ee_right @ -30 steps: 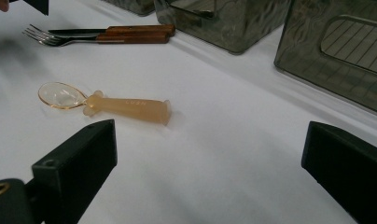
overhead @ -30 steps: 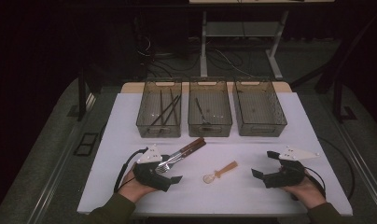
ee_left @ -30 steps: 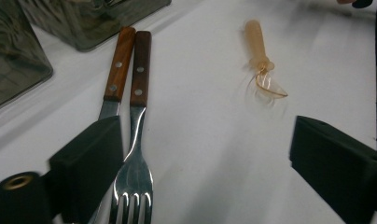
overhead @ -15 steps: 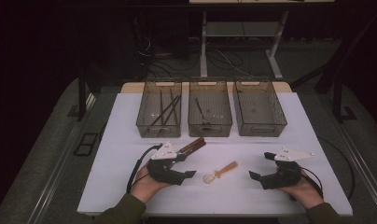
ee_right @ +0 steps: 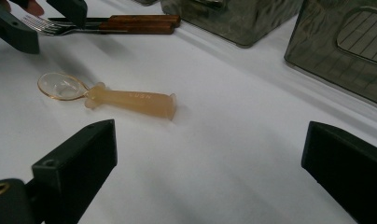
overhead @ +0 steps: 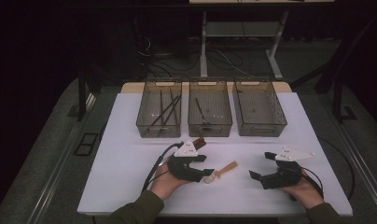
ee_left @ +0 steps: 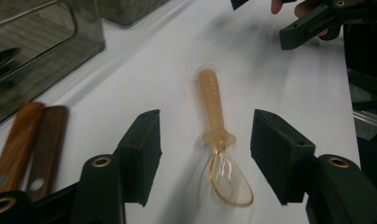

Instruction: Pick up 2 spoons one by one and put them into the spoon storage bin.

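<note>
- Table (overhead: 130, 140): white top, runs the whole width of the high view; three bins at the back, hands at the front.
- Bins: three clear ones in a row. Left bin (overhead: 159, 114) has long dark sticks, mid bin (overhead: 210, 112) one thin dark utensil, right bin (overhead: 259, 109) looks bare.
- Right gripper (overhead: 263, 168): front right, well apart from the spoon. Jaws wide apart w/ nothing between; in the right gripper view they frame bare table, spoon farther off to the left.
- Left gripper (overhead: 206, 165): front centre-left, jaws pointing at the spoon. Jaws abt half open and have just been closing. In the left gripper view the spoon lies between them, gap on both sides, pads not touching, so nothing held.
- Knife/fork pair: two brown wooden handles (ee_left: 30, 140) side by side just left of the left gripper; fork tines (ee_right: 44, 25) seen in the right gripper view.
- Spoon (ee_left: 217, 135): small, amber handle, clear bowl. Flat on the table, front centre, between the two grippers. Bowl end nearest the left gripper, handle pointing away toward the right gripper.
</note>
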### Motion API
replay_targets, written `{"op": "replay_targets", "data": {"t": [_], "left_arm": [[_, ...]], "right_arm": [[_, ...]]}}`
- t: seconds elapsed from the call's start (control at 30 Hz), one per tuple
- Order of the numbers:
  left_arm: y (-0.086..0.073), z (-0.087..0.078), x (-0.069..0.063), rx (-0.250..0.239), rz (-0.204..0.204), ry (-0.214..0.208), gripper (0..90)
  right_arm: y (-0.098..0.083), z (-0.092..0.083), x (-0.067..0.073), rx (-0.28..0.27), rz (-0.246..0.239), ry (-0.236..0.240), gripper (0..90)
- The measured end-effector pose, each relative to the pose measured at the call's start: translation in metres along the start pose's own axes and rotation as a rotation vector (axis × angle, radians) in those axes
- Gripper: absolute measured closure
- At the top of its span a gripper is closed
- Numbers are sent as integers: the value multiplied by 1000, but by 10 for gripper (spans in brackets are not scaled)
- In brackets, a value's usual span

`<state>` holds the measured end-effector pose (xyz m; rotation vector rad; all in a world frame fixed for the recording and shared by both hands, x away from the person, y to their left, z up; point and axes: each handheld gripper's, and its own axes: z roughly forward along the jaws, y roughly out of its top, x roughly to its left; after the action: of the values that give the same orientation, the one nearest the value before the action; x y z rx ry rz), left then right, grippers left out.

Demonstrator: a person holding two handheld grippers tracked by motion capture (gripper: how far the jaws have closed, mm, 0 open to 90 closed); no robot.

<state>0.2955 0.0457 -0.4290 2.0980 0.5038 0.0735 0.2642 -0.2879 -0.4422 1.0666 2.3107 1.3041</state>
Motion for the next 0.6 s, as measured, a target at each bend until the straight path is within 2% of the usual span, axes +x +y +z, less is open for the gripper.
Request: {"op": "replay_targets", "data": {"t": [0.13, 0.27, 0.6], "left_arm": [[4, 14, -3, 24, 17, 3, 447], [6, 24, -4, 31, 10, 1, 482], [9, 41, -6, 72, 37, -16, 587]], "right_arm": [[0, 0, 0, 3, 3, -3, 32], [0, 0, 0, 3, 3, -3, 31], [0, 0, 0, 3, -4, -6, 32]]}}
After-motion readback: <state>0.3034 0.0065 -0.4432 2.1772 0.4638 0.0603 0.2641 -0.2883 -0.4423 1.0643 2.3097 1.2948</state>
